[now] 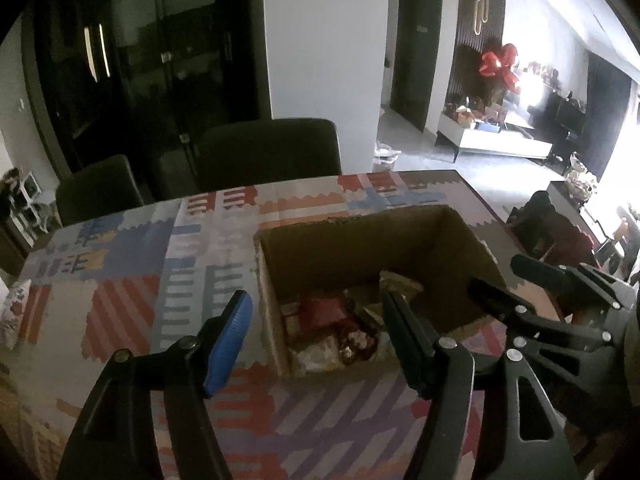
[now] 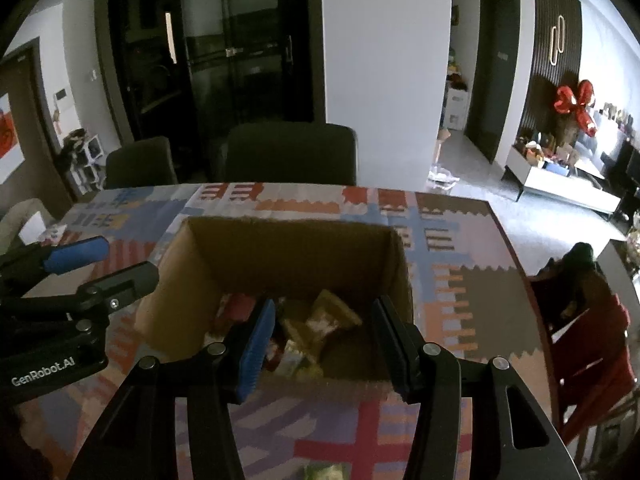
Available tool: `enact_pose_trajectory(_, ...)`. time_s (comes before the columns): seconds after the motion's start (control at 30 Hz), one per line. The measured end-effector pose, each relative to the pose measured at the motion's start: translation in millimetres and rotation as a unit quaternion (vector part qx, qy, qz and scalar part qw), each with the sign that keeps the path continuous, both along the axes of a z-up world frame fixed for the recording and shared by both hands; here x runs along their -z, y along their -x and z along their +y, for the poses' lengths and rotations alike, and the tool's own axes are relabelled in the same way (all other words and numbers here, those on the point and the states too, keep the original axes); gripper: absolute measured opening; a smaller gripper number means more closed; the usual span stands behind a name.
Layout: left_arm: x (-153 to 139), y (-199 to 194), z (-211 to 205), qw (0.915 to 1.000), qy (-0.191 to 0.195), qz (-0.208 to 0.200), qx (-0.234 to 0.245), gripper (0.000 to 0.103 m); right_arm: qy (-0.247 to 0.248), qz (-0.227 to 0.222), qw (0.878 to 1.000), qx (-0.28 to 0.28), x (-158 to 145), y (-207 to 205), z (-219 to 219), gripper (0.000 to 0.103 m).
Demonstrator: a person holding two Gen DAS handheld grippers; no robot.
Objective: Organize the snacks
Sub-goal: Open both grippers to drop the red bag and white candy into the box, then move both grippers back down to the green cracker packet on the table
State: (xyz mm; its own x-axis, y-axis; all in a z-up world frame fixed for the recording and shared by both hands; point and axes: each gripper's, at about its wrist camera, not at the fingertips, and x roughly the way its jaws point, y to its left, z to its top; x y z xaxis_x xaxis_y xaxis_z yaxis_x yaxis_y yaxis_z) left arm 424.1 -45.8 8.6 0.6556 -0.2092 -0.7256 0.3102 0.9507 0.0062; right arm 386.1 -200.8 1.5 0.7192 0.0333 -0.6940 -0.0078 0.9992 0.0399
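An open cardboard box (image 1: 436, 236) stands on the patterned table; it also shows in the right wrist view (image 2: 288, 244). Several snack packets (image 1: 332, 328) lie in its bottom, red and yellow ones among them (image 2: 320, 324). My left gripper (image 1: 316, 320) is open and empty, above the box's near left corner. My right gripper (image 2: 324, 336) is open and empty, above the box's near edge. The right gripper also shows at the right of the left wrist view (image 1: 520, 284). The left gripper shows at the left of the right wrist view (image 2: 116, 264). A small greenish packet (image 2: 324, 472) lies on the table near the bottom edge.
The table carries a patchwork tablecloth (image 1: 132, 280) in red, blue and orange. Two dark chairs (image 1: 268, 152) stand at the far side. A red chair (image 2: 592, 340) stands at the right. A pillar and dark cabinets rise behind.
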Motion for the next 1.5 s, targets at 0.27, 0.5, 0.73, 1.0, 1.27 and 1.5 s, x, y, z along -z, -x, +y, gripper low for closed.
enact_pose_trajectory(0.27,-3,60,3,0.9988,-0.006,-0.027,0.042,0.072,-0.018,0.013,1.000,0.010,5,55,-3,0.058)
enact_pose_trajectory(0.5,14,104,4,0.9970,-0.004,-0.005,0.077,0.073,-0.029,0.050,0.998,0.009,19,101,-1,0.058)
enact_pose_trajectory(0.73,38,145,3,0.9908,-0.030,0.014,0.132,0.074,-0.017,0.085,0.996,0.002,37,136,7,0.058)
enact_pose_trajectory(1.0,78,168,-4,0.9758,-0.057,0.088,0.192,0.075,-0.024,0.172,0.985,-0.007,83,166,19,0.058)
enact_pose_trajectory(1.27,119,177,-15,0.9500,-0.087,0.146,0.262,0.075,-0.039,0.235,0.971,0.009,124,183,21,0.058)
enact_pose_trajectory(1.5,152,176,-28,0.9245,-0.119,0.178,0.315,0.075,-0.057,0.287,0.956,0.029,153,190,20,0.058)
